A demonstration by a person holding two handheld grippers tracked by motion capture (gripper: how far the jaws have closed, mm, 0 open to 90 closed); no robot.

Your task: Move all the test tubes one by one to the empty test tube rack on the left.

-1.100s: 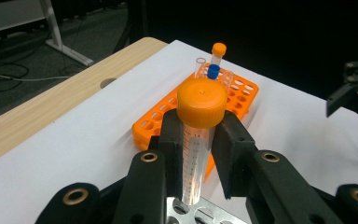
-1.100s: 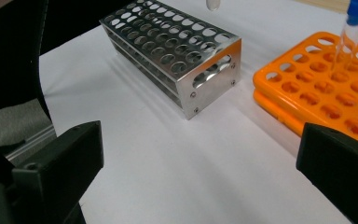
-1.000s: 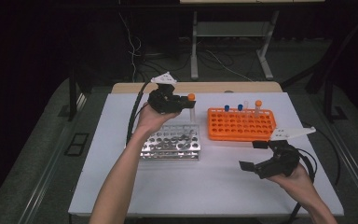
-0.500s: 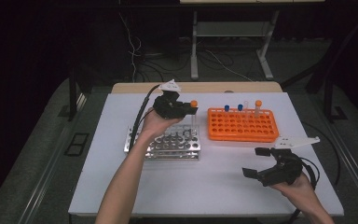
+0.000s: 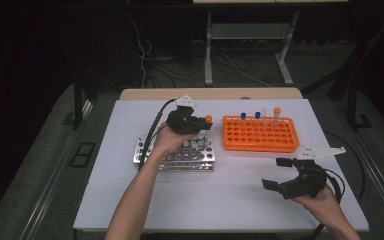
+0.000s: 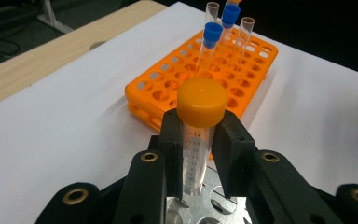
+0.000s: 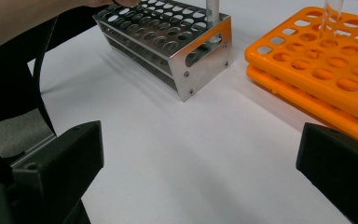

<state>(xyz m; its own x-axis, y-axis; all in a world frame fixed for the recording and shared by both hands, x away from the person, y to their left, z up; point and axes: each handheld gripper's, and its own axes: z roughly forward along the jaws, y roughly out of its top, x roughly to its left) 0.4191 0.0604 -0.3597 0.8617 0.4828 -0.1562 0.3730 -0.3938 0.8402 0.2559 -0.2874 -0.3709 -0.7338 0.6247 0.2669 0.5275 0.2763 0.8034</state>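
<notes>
orange-capped tube (image 6: 201, 100), orange rack (image 5: 260, 134)

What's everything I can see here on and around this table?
Table: one, white top.
Metal rack: one, silver, left of centre.
Orange rack: one, right of the metal rack.
Orange-capped tube: one, clear, clamped in the left gripper over the metal rack.
Tubes in the orange rack: two blue-capped, one orange-capped, one uncapped.
Left gripper: black, shut on the tube.
Right gripper: black, open, near the table's right front.

The high view looks forward and down from afar; both gripper views sit low and close, sharing the orange rack (image 6: 200, 79) and metal rack (image 7: 168, 44).
</notes>
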